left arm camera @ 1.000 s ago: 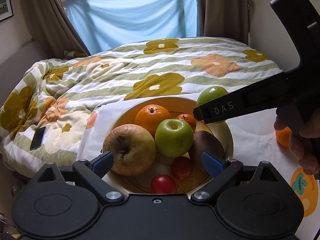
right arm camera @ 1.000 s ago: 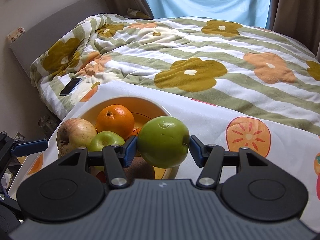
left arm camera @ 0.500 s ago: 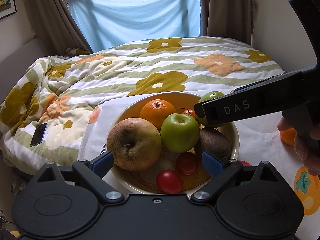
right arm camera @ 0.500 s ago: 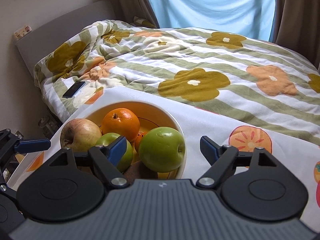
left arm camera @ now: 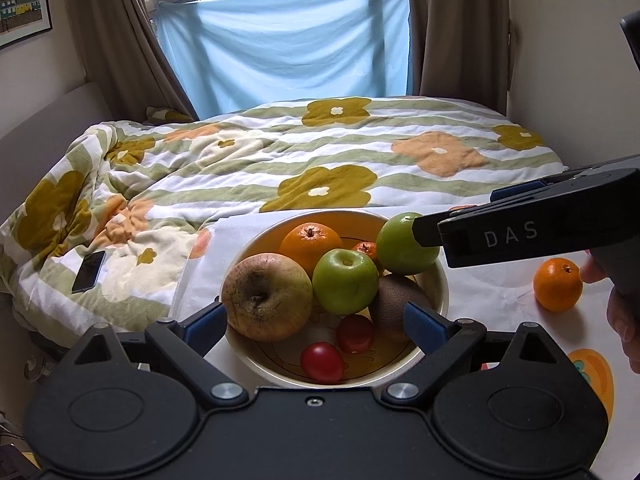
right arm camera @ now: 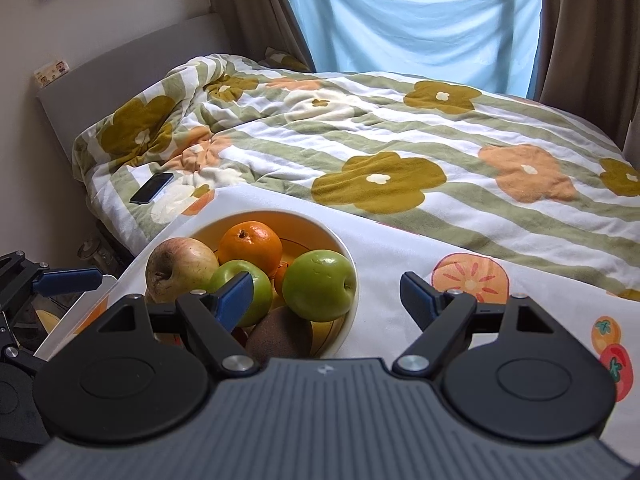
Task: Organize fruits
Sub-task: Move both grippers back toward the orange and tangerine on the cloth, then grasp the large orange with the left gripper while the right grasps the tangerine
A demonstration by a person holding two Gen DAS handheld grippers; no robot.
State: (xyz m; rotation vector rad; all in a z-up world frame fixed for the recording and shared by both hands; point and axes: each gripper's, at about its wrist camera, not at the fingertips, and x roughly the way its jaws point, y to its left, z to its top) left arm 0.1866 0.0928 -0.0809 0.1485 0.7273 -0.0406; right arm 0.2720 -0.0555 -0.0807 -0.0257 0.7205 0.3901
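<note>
The bowl (left arm camera: pixel 438 280) stands on the white printed tablecloth (left arm camera: pixel 492 296) at the foot of the bed and holds the collected fruit. A green apple (right arm camera: pixel 319 284) sits high against the bowl's right wall, resting on a kiwi (right arm camera: pixel 280 336) and level with the rim. Beside it lie a second green apple (left arm camera: pixel 345 282), a large russet apple (left arm camera: pixel 267 296), an orange (left arm camera: pixel 310 242), a small mandarin (left arm camera: pixel 365 249) and two red tomatoes (left arm camera: pixel 322 362) on the bowl floor.

One loose orange (left arm camera: pixel 558 285) remains on the tablecloth, well apart from the bowl to the right. It is judged the next item to collect.

Handling, as judgement: the loose orange is round, firm and moderately heavy, with a dimpled skin that gives fair friction. Take hold across its widest girth, pads on opposite sides, stem end up. A grip above or below the girth is likely to squeeze it out. The tomatoes are soft and smooth; they call for light pressure. The raised green apple is perched rather than seated, so a knock may roll it over the rim.

The right gripper (right arm camera: pixel 327 294) is spread wide and holds nothing; the raised apple lies between its fingers without touching either pad. The left gripper (left arm camera: pixel 314 322) is likewise wide and empty, poised over the near rim of the bowl.

A phone (left arm camera: pixel 89 271) lies on the flowered duvet (left arm camera: pixel 320 152), clear of the work area.
</note>
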